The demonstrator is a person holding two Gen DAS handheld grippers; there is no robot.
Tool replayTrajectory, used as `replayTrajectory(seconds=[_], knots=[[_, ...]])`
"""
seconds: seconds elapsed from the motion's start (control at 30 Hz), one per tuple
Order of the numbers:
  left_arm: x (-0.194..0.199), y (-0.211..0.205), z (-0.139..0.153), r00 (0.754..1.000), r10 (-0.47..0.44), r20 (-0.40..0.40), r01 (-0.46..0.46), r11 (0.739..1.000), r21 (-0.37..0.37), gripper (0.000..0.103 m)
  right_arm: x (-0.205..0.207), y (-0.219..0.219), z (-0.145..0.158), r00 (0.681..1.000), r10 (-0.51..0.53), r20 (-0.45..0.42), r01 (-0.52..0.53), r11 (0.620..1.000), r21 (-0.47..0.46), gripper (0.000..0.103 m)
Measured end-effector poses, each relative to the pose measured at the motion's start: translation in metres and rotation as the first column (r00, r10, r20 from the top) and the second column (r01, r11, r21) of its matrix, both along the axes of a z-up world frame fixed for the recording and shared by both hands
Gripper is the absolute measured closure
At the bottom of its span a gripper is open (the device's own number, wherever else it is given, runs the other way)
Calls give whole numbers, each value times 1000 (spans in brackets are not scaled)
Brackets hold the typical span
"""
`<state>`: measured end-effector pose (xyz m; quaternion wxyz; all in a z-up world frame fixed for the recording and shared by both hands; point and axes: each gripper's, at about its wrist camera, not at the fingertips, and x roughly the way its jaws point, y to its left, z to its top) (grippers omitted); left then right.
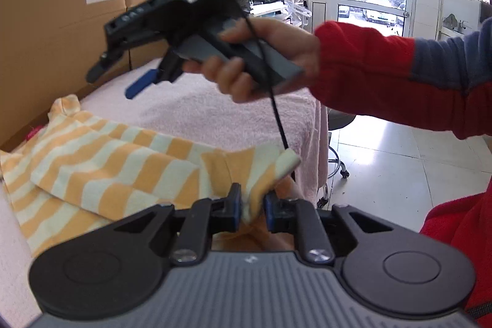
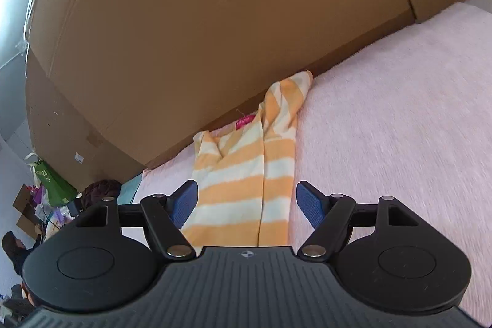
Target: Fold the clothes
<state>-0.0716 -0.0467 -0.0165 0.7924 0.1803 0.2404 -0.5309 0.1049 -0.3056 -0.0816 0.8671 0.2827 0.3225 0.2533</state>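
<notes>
The left gripper [image 1: 250,206] had its 2 blue-padded jaws nearly closed, pinching a bunched corner of the orange-and-cream striped knit garment [image 1: 101,162]. The garment lay across the pink fleece-covered table [image 2: 384,119], beside the brown cardboard boxes [image 2: 184,29]. The right gripper [image 2: 247,202] stood with jaws wide apart above the garment, gripping nothing.

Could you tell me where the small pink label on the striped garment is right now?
In the right wrist view, the small pink label sits at the orange-and-white striped garment's neckline, by the brown cardboard wall.
</notes>
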Motion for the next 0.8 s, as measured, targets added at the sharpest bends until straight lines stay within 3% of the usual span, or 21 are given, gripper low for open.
replayTrajectory(seconds=[0.1, 0.23, 0.37, 0.43, 0.5, 0.57, 0.7, 0.8], knots=[[6, 3, 0, 1000, 9, -29, -9, 1000, -5, 85, 52, 17, -4, 999, -1, -36, 1, 1000, 6, 30], [9, 8, -1, 998, 19, -56, -20, 1000, -15, 84, 99, 32, -15, 998, -23, -64, 27, 998, 49, 41], [13, 14, -1, 997, 18, -79, -20, 1000, -25, 84, 110, 43, -15, 998, 7, -58, -6, 1000, 12, 81], [16, 18, 0, 996, 16, -92, -19, 999, -34, 84, 106, 43, -11, 999, 8, -37, -8, 1000, 0, 82], [19, 19, 0, 995, 13, -98, -17, 999, -35, 84, 98, 35, -4, 998, -56, -13, 56, 998, -2, 80], [21, 19, -1, 995, 7, -99, -10, 999, -35, 83, 89, 28, 3, 992, -125, 27, 126, 992, -27, 63], [22, 15, -2, 996, -7, -87, 4, 999, -33, 83, 96, 30, -2, 1000, -22, -17, 23, 999, 40, 63], [22, 13, -3, 997, -7, -75, 5, 1000, -25, 82, 107, 40, -10, 998, 22, -54, -20, 999, 31, 63]])
